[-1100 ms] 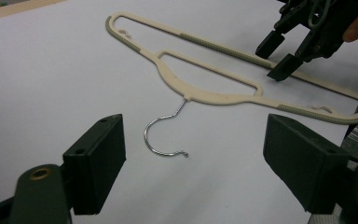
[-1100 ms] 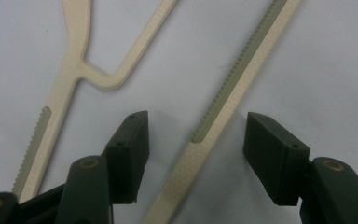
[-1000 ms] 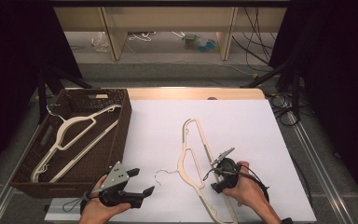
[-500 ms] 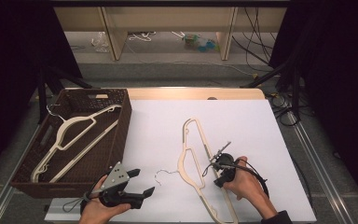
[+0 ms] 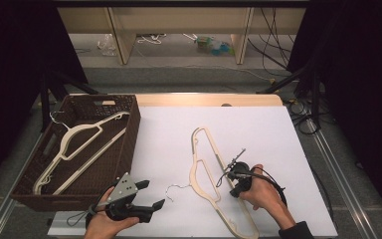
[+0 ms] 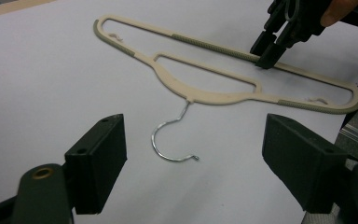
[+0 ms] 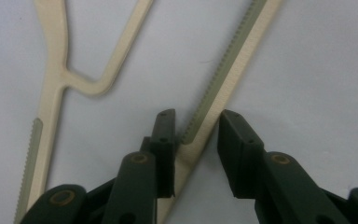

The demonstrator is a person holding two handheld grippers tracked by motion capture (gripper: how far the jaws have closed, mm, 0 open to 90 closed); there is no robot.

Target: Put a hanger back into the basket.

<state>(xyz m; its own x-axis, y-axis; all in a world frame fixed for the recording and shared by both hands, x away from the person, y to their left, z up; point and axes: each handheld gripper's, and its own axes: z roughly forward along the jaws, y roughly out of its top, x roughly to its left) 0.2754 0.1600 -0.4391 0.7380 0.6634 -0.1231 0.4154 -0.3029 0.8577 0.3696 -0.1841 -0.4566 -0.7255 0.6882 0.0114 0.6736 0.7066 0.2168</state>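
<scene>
A cream hanger (image 5: 199, 174) with a wire hook (image 5: 176, 186) lies flat on the white sheet. My right gripper (image 5: 229, 181) points down onto its long straight bar (image 7: 228, 79). Its jaws have just been closing; in the right gripper view they (image 7: 193, 119) straddle the bar with a thin gap on each side. My left gripper (image 5: 151, 194) rests near the table's front edge, open wide and empty. In the left gripper view it (image 6: 193, 126) faces the hook (image 6: 168, 144), with the hanger (image 6: 205, 95) and the right gripper (image 6: 265, 58) beyond.
A dark wicker basket (image 5: 129, 129) stands at the table's left with another cream hanger (image 5: 79, 139) lying in it. White sheet (image 5: 258, 134) stretches behind and to the right of the hanger. Shelving and cables lie on the floor beyond the table.
The right gripper has edged a little toward the hanger's bar and its jaws have narrowed around it. The left gripper and both hangers have stayed put.
</scene>
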